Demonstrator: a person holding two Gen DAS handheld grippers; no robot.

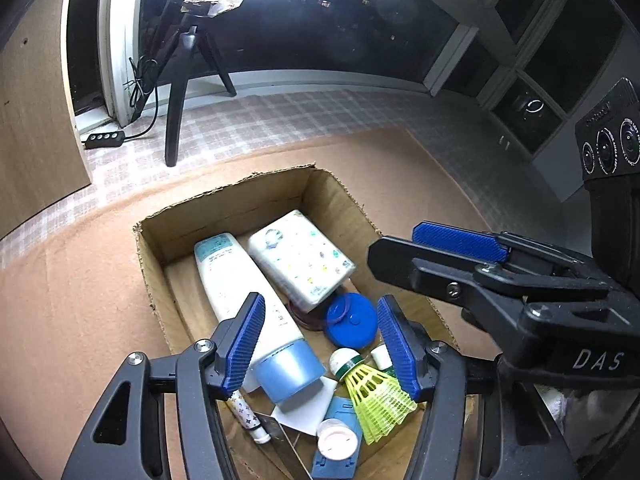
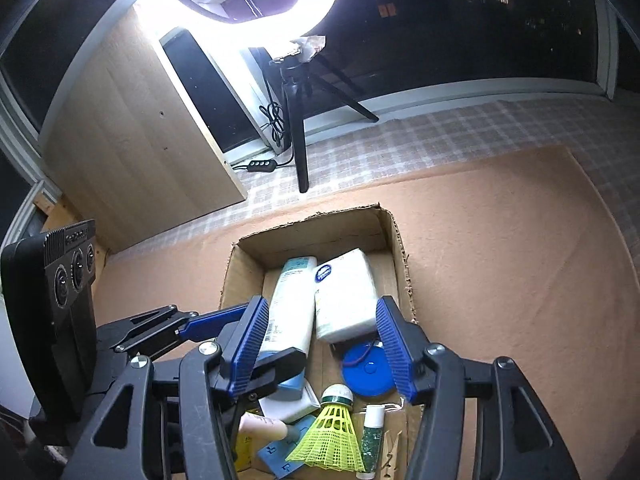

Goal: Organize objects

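Note:
An open cardboard box [image 1: 224, 196] [image 2: 400, 248] sits on a tan mat. Inside lie a white lotion tube with a blue cap [image 1: 236, 280] [image 2: 292, 300], a white tissue pack [image 1: 300, 260] [image 2: 344, 292], a blue round lid [image 1: 352, 320] [image 2: 368, 372], a yellow shuttlecock [image 1: 376, 396] [image 2: 332, 436] and small items. My left gripper [image 1: 320, 344] hovers open and empty over the box. My right gripper [image 2: 320, 348] is open and empty above the box too; it shows at the right of the left wrist view [image 1: 460, 248].
A ring light on a black tripod [image 1: 176, 120] [image 2: 300, 140] stands behind the box on a checked cloth [image 1: 280, 120]. A wooden board [image 2: 140, 140] leans at the left. A window sill runs along the back. The tan mat [image 2: 500, 260] surrounds the box.

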